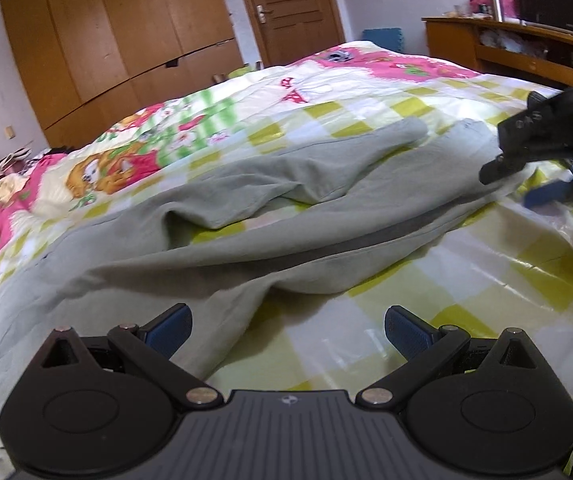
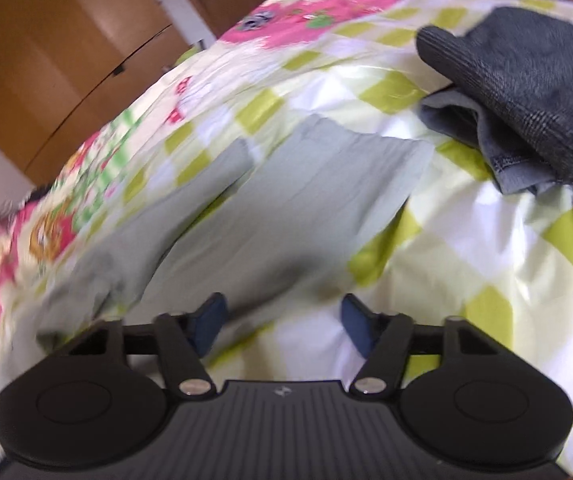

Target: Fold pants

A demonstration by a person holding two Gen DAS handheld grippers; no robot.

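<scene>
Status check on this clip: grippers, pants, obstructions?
Left gripper open, empty. Right gripper open, over pants' edge. Pants rumpled, unfolded on bed. Dark folded garment nearby, apart.

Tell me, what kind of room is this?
Most likely a bedroom. There is a bed with a bright cartoon quilt, a tall wooden wardrobe by the wall, and a door beside it. Grey-green pants lie on the quilt.

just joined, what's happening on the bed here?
A person with a hand-held gripper in each hand is folding light grey-green pants spread rumpled across a checked bedspread. The left hand-held gripper is open above the near edge of the pants, gripping nothing. The right hand-held gripper is part open at the leg ends, with no cloth pinched. A dark grey folded garment lies apart on the bed. No fold is made yet.
</scene>
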